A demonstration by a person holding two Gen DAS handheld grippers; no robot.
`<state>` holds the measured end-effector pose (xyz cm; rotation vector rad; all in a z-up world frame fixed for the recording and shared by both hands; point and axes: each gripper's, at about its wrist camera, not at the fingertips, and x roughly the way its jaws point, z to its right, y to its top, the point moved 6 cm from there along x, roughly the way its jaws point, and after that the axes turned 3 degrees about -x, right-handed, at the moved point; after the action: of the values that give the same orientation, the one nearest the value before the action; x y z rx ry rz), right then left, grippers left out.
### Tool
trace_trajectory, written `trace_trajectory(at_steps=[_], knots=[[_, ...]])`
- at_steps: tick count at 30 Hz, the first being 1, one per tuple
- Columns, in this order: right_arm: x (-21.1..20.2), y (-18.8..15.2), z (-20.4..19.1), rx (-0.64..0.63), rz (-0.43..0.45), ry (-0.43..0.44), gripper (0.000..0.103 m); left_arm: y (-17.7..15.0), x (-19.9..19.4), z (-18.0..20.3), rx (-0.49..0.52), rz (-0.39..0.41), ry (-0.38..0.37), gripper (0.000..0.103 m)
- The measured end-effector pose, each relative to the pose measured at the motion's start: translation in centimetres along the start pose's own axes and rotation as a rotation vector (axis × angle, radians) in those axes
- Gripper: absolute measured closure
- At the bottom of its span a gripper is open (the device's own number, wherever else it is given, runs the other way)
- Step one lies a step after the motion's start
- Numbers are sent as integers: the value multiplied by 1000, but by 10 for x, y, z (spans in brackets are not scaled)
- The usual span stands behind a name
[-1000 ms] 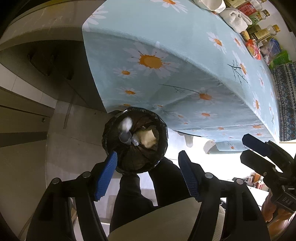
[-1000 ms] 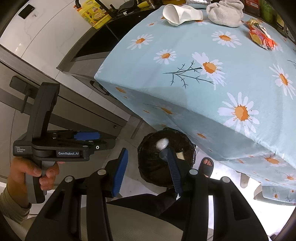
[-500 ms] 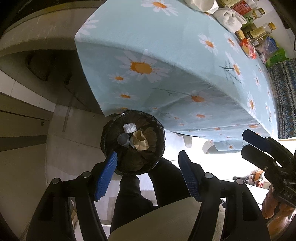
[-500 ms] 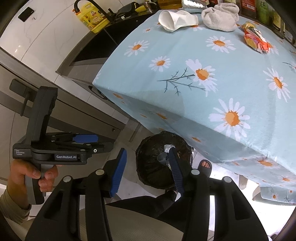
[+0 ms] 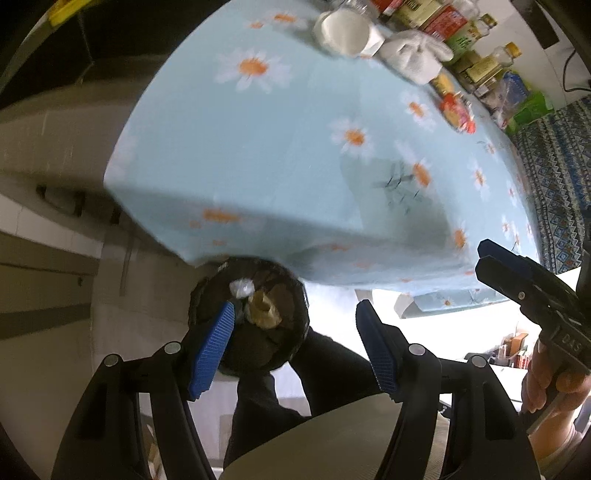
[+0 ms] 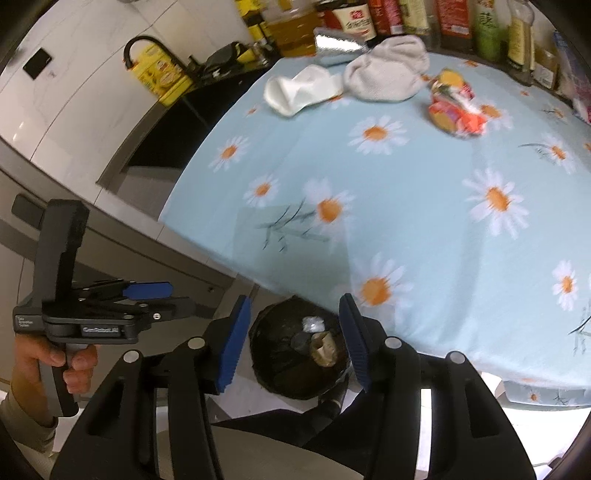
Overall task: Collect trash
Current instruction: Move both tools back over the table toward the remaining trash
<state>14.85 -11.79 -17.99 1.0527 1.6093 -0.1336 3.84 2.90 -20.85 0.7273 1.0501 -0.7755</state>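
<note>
Between pickups: both grippers over the bin on the floor at the table's near edge, w/ scraps inside. Left gripper half open, empty; right gripper empty, jaws just been opening. Next, prob. reach for the snack wrapper far across the table, near the socks.

The surface wears a pale blue cloth printed with white and orange daisies, its edge hanging over the bin that stands on the floor. At the side far from the bin lie a white sock, a grey towel touching it, and a crumpled red and yellow snack wrapper near the towel. Bottles line the back edge behind the towel.
</note>
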Motion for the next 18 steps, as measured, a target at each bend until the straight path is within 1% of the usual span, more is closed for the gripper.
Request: trace_trajectory(at_steps=[5,12,14,18], knots=[[-15,20,23,0,33,-27,52,26,-5,17,28,26,-8,37],[-32,52,64,1,68,-68,51,69,-10,46,67,53,-11,37],[-34,61,75,2,76,-74,48,80,-10,53,81,62,2,37],[-35,80,100,9,82,-85,47,108,-8,65,98,73,32,37]])
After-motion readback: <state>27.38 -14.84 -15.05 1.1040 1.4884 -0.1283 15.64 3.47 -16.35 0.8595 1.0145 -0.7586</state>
